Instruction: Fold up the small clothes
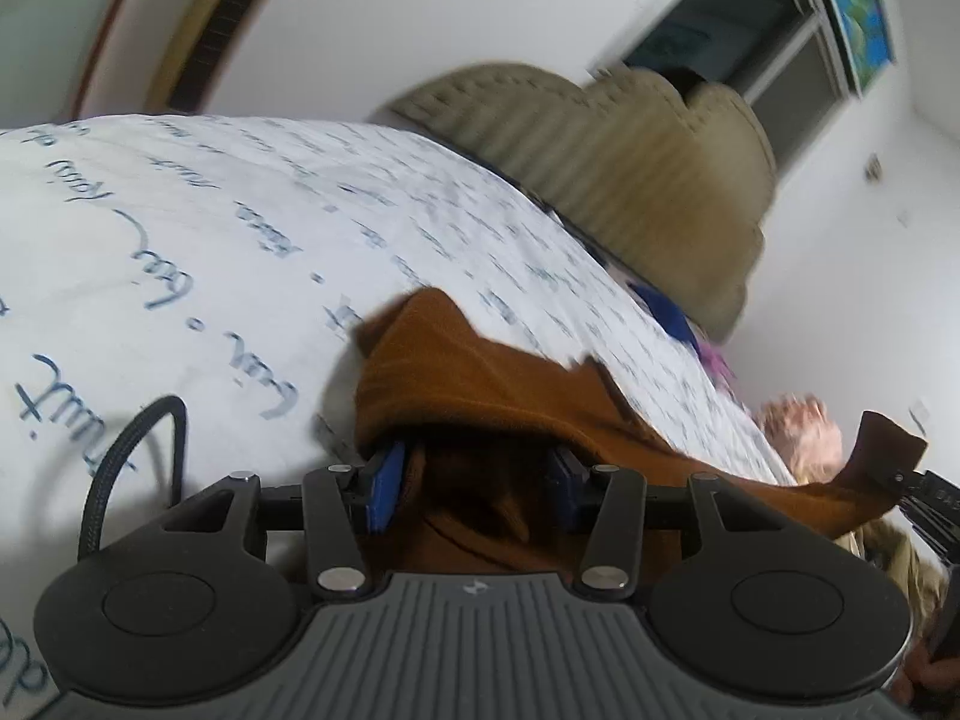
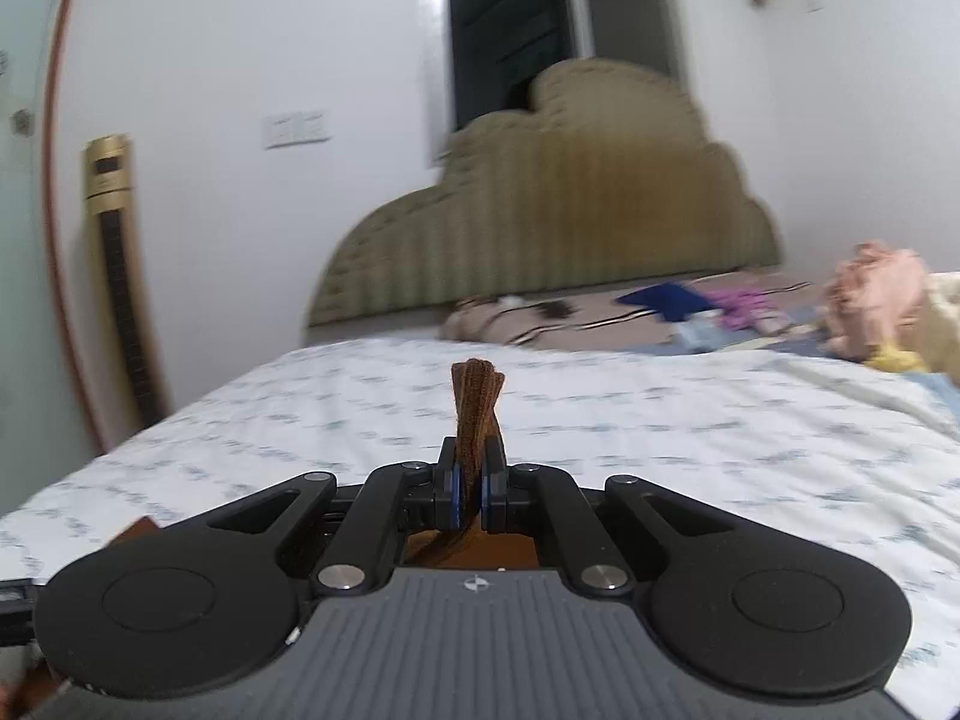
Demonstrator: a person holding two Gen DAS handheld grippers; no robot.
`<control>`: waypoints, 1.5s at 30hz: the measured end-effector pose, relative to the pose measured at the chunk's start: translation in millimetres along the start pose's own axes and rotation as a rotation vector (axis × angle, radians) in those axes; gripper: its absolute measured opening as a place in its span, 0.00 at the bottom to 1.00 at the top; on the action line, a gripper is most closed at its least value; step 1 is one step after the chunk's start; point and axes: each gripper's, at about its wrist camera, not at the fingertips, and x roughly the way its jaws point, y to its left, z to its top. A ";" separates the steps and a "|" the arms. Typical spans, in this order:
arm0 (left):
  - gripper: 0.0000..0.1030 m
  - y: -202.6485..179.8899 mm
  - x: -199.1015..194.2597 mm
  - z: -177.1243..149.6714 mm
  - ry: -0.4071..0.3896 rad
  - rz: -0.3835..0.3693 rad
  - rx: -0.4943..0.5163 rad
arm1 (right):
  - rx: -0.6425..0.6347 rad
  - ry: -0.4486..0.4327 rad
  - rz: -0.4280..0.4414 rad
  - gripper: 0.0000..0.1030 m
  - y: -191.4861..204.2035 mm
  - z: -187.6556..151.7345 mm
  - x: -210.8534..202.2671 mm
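A brown knit garment (image 1: 480, 384) hangs stretched between my two grippers above the bed. It drapes over my left gripper (image 1: 474, 480), whose blue pads (image 1: 384, 492) stand wide apart, with cloth between them and their tips hidden under it. My right gripper (image 2: 471, 480) is shut on a bunched corner of the brown garment (image 2: 477, 396), which sticks up between the pads. The right gripper also shows at the right edge of the left wrist view (image 1: 900, 468), holding the far corner.
The bed has a white sheet with blue script (image 1: 210, 228) and a tan padded headboard (image 2: 570, 198). Other clothes lie near the headboard: a blue piece (image 2: 660, 297), a purple one (image 2: 741, 303) and a pink one (image 2: 876, 294). A gold tower unit (image 2: 120, 276) stands by the wall.
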 end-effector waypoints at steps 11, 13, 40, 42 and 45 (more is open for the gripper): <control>0.48 -46.2 -6.8 -5.4 0.085 -0.095 0.162 | 0.248 0.153 -0.076 0.07 -79.0 -61.9 8.7; 0.48 -55.7 2.1 -1.7 0.091 -0.084 0.177 | 0.306 0.183 -0.073 0.07 -88.3 -74.4 11.7; 0.48 -35.5 36.5 17.9 0.061 0.043 0.142 | 0.402 0.229 -0.083 0.37 -106.8 -62.0 -18.1; 0.48 -30.6 31.4 29.5 0.027 0.066 0.109 | 0.358 0.226 -0.010 0.37 -93.1 -52.6 -16.0; 0.48 -29.4 33.5 43.3 0.031 0.111 0.101 | 0.364 0.291 0.115 0.37 -70.3 -51.4 3.0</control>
